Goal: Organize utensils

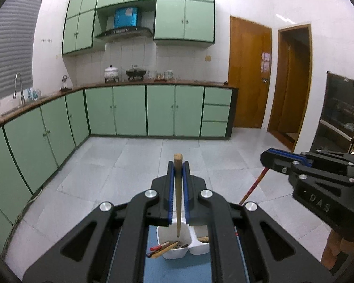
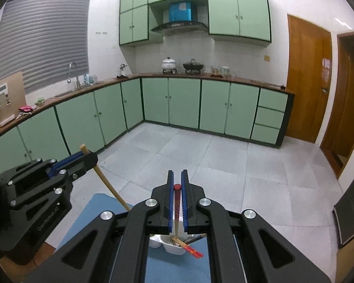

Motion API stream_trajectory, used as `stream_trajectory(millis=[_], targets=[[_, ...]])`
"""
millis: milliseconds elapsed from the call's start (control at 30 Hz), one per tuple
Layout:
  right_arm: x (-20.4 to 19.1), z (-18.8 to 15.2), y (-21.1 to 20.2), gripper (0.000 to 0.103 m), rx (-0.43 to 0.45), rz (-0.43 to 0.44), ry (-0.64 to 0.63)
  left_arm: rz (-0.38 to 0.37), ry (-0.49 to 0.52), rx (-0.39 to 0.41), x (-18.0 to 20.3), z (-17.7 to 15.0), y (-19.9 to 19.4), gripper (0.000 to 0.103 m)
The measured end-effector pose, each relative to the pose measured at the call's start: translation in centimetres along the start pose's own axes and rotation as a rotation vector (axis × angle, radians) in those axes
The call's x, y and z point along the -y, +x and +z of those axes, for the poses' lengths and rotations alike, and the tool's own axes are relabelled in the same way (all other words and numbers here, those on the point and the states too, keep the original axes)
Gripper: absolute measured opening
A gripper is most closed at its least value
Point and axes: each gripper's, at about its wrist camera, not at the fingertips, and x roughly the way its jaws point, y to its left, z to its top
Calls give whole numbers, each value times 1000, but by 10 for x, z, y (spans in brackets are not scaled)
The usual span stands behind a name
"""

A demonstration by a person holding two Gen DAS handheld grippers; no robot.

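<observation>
My left gripper (image 1: 178,165) is shut on a plain wooden chopstick (image 1: 178,195), held upright with its thin tip over a white utensil holder (image 1: 177,254). It also shows in the right wrist view (image 2: 86,156). My right gripper (image 2: 177,176) is shut on a red-topped chopstick (image 2: 176,207) whose tip reaches into the white holder (image 2: 174,251). It also shows in the left wrist view (image 1: 269,159). Several chopsticks (image 1: 164,248) lean in the holder's compartments.
The holder stands on a blue mat (image 2: 101,210) on a table. Beyond are grey floor tiles (image 1: 129,165), green kitchen cabinets (image 1: 129,110) and brown doors (image 1: 249,70). A dark cabinet (image 1: 337,113) stands at the right.
</observation>
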Motion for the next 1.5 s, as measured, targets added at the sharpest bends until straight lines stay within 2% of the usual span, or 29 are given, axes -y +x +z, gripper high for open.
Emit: stream_trajectory(millis=[133,300,333,367,433,467,633,733,867,900,967,1067,1133,1267,1433,1500], targets=[[10,-23,37,6,-50,-3,22,1,-46,-71,-15,-26,39,6],[20,-45,66,7,-109,14,32,-2,-52,-133,-29,-42,62,7],[21,-47,68,11,-115,15,37,-2,-52,-142,-31,-43,64,7],[21,-49,67,20,-115,7,32,0,-52,-146,-32,-44,65,9],[20,-49,62,25,-102,1,21,9,-46,-142,-35,-43,60,30],[20,-49,59,25,-97,2,20,15,-43,-136,-36,-40,58,34],[16,-43,30,26,-59,6,16,23,-51,-109,-47,-27,32,39],[15,-39,8,32,-30,5,24,29,-61,-88,-53,-17,3,47],[12,-43,-37,53,28,-21,35,52,-46,-72,-59,-19,-40,60],[11,-49,-54,58,44,-27,42,62,-42,-69,-62,-22,-55,65],[7,-60,-80,73,53,-53,34,83,-33,-61,-64,-32,-83,74],[-2,-89,-130,88,95,-72,17,112,-19,-48,-66,-58,-137,86],[-11,-116,-166,94,130,-73,8,121,-29,-36,-68,-75,-171,92],[-32,-167,-221,97,150,-71,-23,86,-97,-71,-76,-123,-234,95],[-57,-231,-272,97,95,-69,1,121,-164,-115,-81,-175,-296,97],[-64,-255,-293,97,77,-94,39,147,-180,-121,-79,-195,-323,97]])
